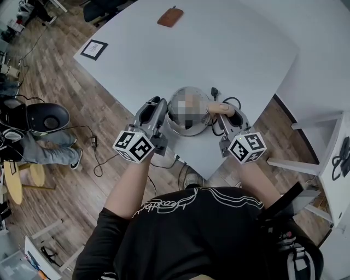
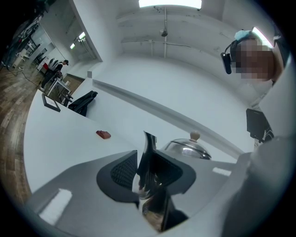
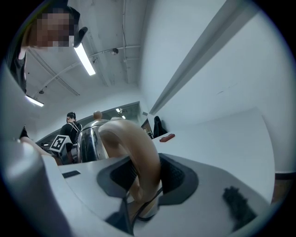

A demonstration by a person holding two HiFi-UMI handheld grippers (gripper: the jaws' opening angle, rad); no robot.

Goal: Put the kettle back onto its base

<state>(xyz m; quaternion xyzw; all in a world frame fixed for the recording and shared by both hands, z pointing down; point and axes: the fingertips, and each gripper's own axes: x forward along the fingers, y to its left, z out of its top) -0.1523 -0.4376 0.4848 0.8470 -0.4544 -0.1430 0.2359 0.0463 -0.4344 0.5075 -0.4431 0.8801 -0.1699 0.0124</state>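
Note:
A shiny steel kettle (image 1: 191,128) stands near the front edge of the white table (image 1: 229,38). My left gripper (image 1: 162,105) is at the kettle's left side, shut on the polished spout (image 2: 149,159). The domed lid with its small knob (image 2: 194,136) shows behind the jaws. On the kettle's right, my right gripper (image 1: 227,112) is shut on the curved beige handle (image 3: 138,157), with the steel body (image 3: 88,143) just beyond. No base shows from under the kettle in any view.
A black cord (image 1: 216,92) lies on the table behind the kettle. A brown pouch (image 1: 170,17) and a framed card (image 1: 94,48) lie farther back. A dark chair (image 1: 46,117) stands on the wooden floor at left. White furniture (image 1: 322,142) is at right.

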